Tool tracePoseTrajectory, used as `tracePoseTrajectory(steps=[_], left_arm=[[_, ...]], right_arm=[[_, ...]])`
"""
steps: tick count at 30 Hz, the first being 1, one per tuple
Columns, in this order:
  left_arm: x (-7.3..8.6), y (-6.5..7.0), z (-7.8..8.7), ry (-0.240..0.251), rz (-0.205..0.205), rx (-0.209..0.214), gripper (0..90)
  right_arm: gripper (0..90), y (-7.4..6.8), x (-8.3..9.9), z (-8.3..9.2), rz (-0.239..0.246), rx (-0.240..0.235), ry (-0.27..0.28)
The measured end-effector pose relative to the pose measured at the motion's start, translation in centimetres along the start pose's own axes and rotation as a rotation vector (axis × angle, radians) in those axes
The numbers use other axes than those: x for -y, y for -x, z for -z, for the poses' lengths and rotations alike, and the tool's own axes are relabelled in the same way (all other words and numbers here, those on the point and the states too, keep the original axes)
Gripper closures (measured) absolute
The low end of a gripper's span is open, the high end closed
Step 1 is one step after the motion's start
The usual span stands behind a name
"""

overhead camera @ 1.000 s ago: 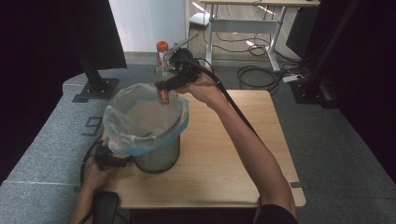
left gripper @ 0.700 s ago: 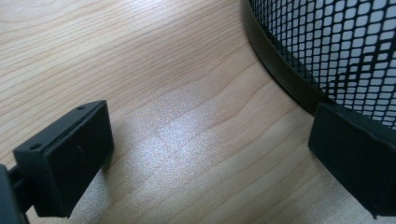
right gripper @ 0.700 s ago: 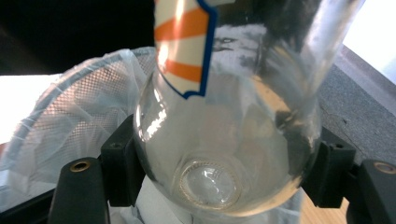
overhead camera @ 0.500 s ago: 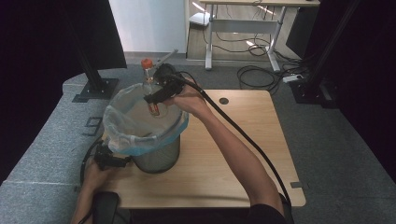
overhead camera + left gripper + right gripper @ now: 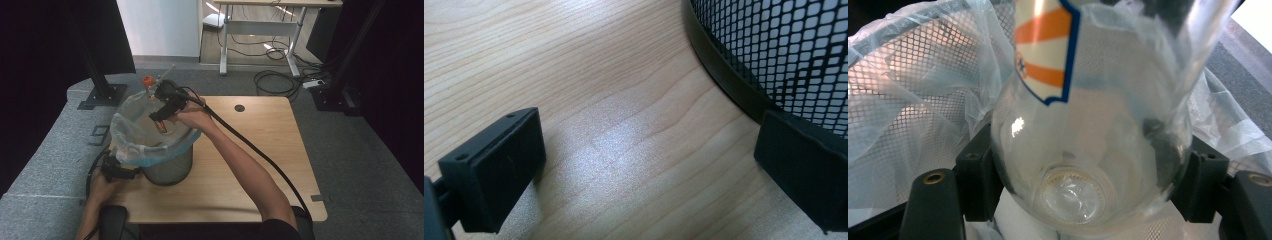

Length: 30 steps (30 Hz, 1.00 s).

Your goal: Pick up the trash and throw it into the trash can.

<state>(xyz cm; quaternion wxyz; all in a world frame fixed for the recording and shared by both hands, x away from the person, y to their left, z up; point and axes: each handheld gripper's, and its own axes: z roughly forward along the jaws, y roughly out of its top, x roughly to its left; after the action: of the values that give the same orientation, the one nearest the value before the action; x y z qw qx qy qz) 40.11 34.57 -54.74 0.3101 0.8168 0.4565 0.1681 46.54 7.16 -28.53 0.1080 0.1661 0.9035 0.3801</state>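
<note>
- While the right tool [image 5: 161, 121] hangs over the bin's mouth, its jaws are clamped on a clear plastic bottle [image 5: 1088, 125], one pad on each side of the body; orange-and-white label with a blue edge is readable in the right gripper view.
- In the high view the bottle [image 5: 156, 95] is tilted, orange cap [image 5: 147, 80] sticking out past the bin's far rim, toward the far left corner of the counter [image 5: 260, 145].
- Black mesh bin [image 5: 167, 170] sits near the counter's left edge, lined with a thin clear bag [image 5: 145, 150] folded over the rim.
- Left tool [image 5: 120, 172] is down at the bin's base on the near-left side, jaws wide apart and holding nothing; in the left gripper view one pad [image 5: 804, 170] sits right at the mesh wall [image 5: 784, 55], touching or not I cannot tell, the other pad [image 5: 499, 170] over bare wood.
- Progress, my read: pickup and carry done, bottle is above the liner but not released.
- Left to do: lower a bit or just let go so it drops into the bag, then pull the right tool clear.
- Bin contents not readable from here.
</note>
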Motion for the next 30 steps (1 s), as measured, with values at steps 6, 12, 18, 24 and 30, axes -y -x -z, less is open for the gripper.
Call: tracePoseTrajectory(steps=[6,12,18,24,30], left_arm=[[0.0,0.0,0.0,-0.001,0.001,0.003,0.0],[0.0,0.0,0.0,-0.001,-0.002,0.001,0.0],[0.0,0.1,0.0,0.0,-0.004,0.004,0.0],[-0.1,0.1,-0.1,0.0,-0.004,0.005,0.0],[-0.1,0.1,-0.1,0.0,-0.004,0.004,0.0]], right_arm=[[27.7,0.1,0.0,-0.3,-0.007,-0.002,-0.037],[17.5,0.6,0.0,0.0,-0.031,-0.044,-0.009],[4.7,0.8,0.3,0.3,0.01,0.002,-0.04],[1.9,1.5,0.6,1.3,-0.011,-0.006,-0.015],[2.6,1.9,0.9,2.7,-0.011,-0.002,0.0]])
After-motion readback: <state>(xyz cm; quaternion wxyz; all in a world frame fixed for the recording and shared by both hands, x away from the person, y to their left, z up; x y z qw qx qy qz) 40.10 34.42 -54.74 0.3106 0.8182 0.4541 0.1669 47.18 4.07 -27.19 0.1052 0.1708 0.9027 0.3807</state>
